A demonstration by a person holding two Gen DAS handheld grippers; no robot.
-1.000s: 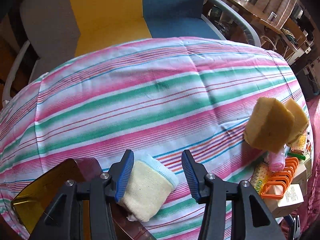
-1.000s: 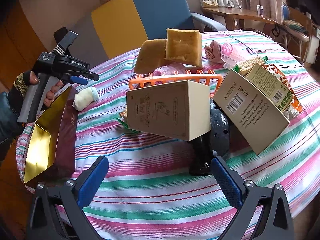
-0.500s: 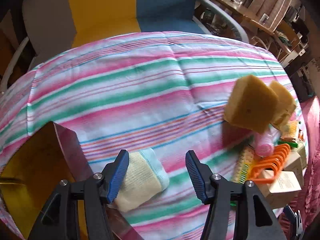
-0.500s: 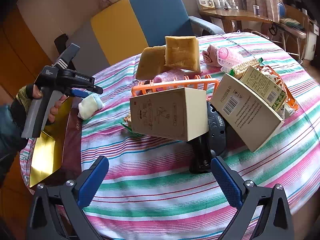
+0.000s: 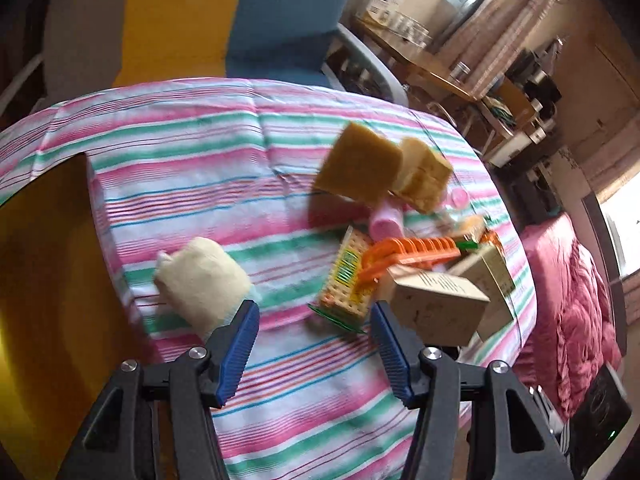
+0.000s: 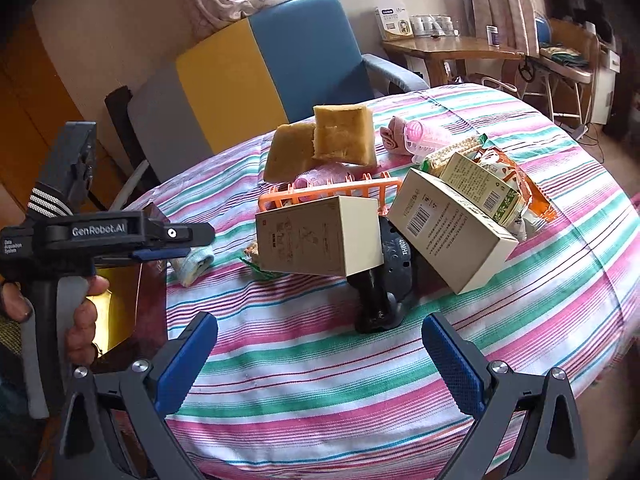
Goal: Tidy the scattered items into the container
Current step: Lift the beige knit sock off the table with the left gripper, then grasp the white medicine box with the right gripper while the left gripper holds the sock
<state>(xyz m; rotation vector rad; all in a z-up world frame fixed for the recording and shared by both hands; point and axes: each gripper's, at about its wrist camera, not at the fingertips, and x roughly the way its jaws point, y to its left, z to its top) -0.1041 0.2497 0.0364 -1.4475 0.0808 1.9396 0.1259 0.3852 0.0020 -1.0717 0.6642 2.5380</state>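
A gold-lined container (image 5: 44, 264) with dark red walls sits at the table's left edge; its frame cuts off most of it in the left wrist view, and in the right wrist view the person's hand (image 6: 82, 312) and tool hide much of it. A rolled cream cloth (image 5: 202, 280) with a pale blue end lies on the striped tablecloth (image 5: 192, 152) just beside the container wall, outside it. The left wrist picture is blurred, so fine print cannot be read.

The left gripper (image 5: 314, 344) has its blue pads spread with nothing between them; the cloth roll lies just beyond and outside its left finger (image 5: 238, 350). The right gripper (image 6: 320, 364) stands wide apart over bare cloth, holding nothing.

Farther out lies a heap: two yellow sponges (image 6: 328, 142) leaning together, an orange plastic rack (image 6: 332, 190), two cardboard boxes (image 6: 320, 236) tilted against a black object (image 6: 384, 280) whose nature is unclear, snack packets (image 6: 508, 184), and a pink roller (image 6: 420, 140). A yellow and blue armchair (image 6: 256, 64) stands behind the table.
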